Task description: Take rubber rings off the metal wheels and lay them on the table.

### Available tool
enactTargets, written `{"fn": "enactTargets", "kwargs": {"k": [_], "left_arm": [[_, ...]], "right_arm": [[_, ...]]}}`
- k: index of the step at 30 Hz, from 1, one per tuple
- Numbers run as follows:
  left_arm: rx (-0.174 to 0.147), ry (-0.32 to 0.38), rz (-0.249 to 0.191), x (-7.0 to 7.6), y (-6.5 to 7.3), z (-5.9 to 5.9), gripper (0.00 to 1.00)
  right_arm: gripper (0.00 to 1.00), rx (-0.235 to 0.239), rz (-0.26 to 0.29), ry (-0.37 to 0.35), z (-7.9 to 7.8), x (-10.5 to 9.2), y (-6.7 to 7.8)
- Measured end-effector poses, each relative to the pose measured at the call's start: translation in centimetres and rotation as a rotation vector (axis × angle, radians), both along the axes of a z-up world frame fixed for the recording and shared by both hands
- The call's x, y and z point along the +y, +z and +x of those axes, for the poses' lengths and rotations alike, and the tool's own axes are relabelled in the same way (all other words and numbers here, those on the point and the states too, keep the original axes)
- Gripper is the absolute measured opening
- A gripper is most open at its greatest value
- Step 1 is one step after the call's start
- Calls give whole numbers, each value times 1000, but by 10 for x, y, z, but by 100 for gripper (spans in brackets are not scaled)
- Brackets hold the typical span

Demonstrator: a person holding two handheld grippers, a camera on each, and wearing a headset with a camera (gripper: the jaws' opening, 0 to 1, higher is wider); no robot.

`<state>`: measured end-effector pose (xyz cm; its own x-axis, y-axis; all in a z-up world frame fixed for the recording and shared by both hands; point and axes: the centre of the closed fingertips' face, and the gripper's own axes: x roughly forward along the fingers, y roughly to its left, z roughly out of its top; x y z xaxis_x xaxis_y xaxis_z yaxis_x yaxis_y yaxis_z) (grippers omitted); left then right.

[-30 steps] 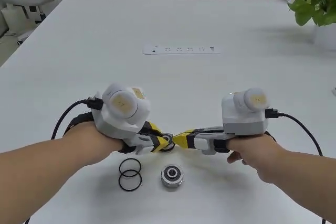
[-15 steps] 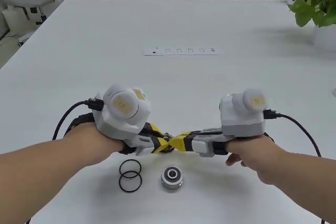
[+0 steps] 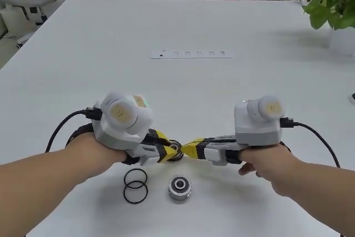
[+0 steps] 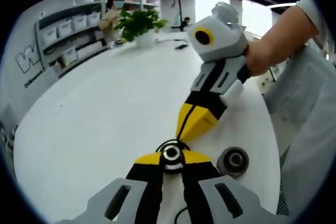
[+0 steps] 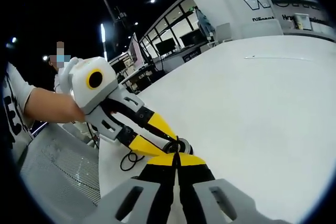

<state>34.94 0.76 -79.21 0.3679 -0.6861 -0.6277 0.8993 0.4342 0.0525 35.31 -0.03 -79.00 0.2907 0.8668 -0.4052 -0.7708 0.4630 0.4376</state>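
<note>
Mid-strip on one wheel; two rings already down.
Left gripper (image 3: pixel 168 151) is clamped on a metal wheel (image 4: pixel 172 153), lifted just above the table (image 3: pixel 194 26) near its near edge. Right gripper (image 5: pixel 177 157) has its jaws pressed together with the tips at that wheel's rim; whether they pinch a ring I cannot tell. Two rubber rings (image 3: pixel 136 184) lie flat by the near edge, with a second metal wheel (image 3: pixel 179 187) just beside them. Judged: held wheel unfinished, second wheel's ring status unclear.

Head view overhead; gripper views (close, opposed) share one wheel (image 4: pixel 172 153).
</note>
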Motion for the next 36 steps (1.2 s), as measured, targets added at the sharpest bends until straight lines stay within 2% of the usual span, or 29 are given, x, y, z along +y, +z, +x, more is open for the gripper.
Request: {"fn": "enactTargets", "kwargs": {"k": [2,6,9,11,17,23,33,36], "left_arm": [[11,-20,-5,1,1,-3,17],[-8,-49,-7,4,3,-10,23],[-6,-51,-36,6,8,-13,27],[7,-44,-57,7,10,-15,29],[3,-31,-115,13,22,-16,35],[-1,-18,-152,19,34,-22,44],[-11,-1,-191,32,47,-26,57],[-15,-4,-188,36,49,-29,61]], "right_arm": [[0,-2,2,1,0,0,1],[0,-2,5,4,0,0,2],[0,-2,10,5,-1,1,3],[0,-3,10,6,-1,1,4],[0,-3,17,9,-2,3,6],[0,0,29,9,-3,4,9],[0,4,53,23,-6,10,16],[0,5,57,30,-8,12,18]]}}
